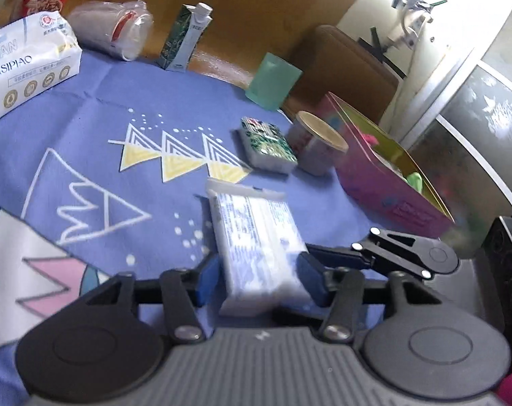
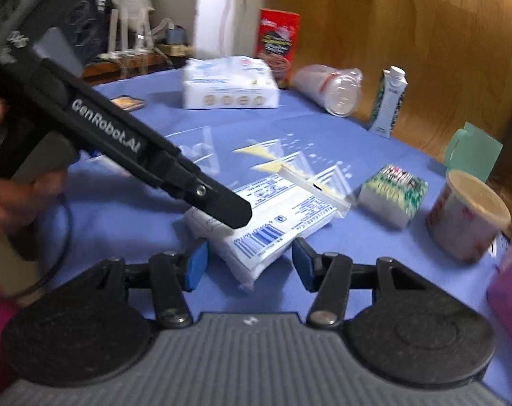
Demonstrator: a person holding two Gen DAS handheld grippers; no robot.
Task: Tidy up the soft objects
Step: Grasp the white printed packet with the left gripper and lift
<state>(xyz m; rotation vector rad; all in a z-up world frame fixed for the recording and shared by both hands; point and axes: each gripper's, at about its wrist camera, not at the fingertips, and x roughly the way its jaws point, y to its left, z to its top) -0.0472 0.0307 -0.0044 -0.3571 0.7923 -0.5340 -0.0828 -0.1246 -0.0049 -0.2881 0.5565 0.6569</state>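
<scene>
A white tissue pack with blue print [image 1: 256,237] lies on the blue cloth. My left gripper [image 1: 261,279] is open with its blue pads on either side of the pack's near end. In the right wrist view the same pack [image 2: 273,216] lies just beyond my right gripper [image 2: 249,264], which is open with a corner of the pack between its pads. The left gripper's black body [image 2: 120,138] reaches over the pack from the left. A large white tissue pack [image 1: 22,67] lies at the far left. A small green-patterned tissue pack [image 1: 268,143] lies mid-table.
A pink open box [image 1: 384,176] with soft items stands at the right. A paper-lidded cup [image 1: 318,142], green mug [image 1: 273,81], milk carton [image 1: 185,37], toppled plastic cup stack [image 1: 113,28] and red noodle box [image 2: 278,45] ring the table [image 1: 86,118].
</scene>
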